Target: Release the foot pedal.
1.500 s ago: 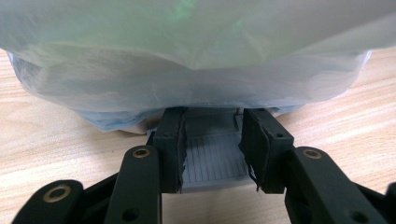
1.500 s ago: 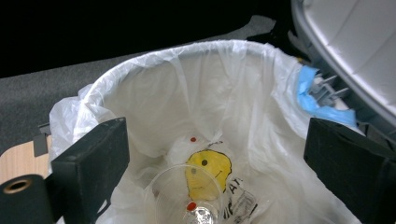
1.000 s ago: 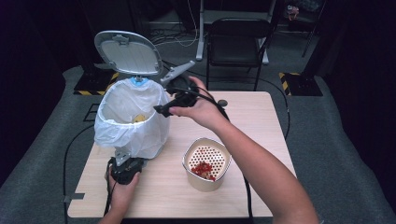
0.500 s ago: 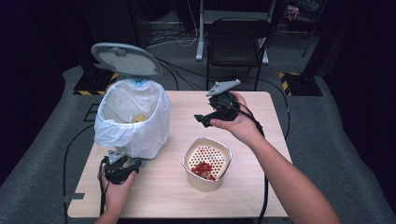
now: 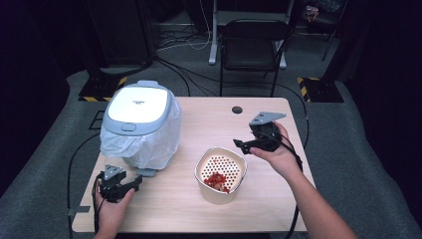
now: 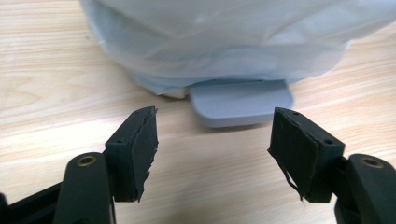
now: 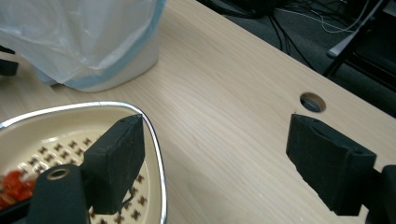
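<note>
While both grippers stand open and empty, the grey lidded bin is seen closed.
The right gripper is best lowered squarely over the cream perforated bowl's rim.

This looks like a recording lab or studio rather than a home: a lone wooden bench stands on grey carpet amid dark surroundings, with cables trailing across the floor, yellow-black hazard-striped stand bases, and a black folding chair beyond its far edge.
</note>
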Tool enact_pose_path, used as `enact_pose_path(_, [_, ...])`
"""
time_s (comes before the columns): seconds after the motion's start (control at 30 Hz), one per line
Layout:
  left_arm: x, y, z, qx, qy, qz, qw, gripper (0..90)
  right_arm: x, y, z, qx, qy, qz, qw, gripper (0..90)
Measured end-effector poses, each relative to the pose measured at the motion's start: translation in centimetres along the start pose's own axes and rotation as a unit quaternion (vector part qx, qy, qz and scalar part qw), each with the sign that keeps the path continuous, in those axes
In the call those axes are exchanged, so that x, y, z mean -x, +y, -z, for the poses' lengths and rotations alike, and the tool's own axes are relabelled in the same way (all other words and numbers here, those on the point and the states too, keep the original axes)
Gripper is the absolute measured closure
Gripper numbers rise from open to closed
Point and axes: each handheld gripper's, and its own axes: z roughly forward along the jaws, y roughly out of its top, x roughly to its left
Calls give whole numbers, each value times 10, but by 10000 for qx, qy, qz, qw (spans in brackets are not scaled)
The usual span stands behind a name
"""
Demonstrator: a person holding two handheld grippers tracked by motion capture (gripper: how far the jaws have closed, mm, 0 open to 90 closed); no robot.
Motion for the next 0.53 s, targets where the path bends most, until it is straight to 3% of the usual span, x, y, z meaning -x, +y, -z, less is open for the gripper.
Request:
enact_pose_path(0.1, [-6,-3,-2,42,65,24,10000,311,7,-17,6,37,-124,-108,9999,196])
enact_pose_path(0.33, [-12,-10,-8,53,282,-10,9996,305,20,-70,19,93,-452,-629,9970,195])
enact_pose_path(0.4, [-12,-11,-9,-98,327,-55,9994,296,21,-87,18,26,-555,-767,9955,195])
enact_pose_path(0.53, [-9,-13,-15,-135,380,-327,9987,295,22,-122,11,-63,-717,-1038,9920,195])
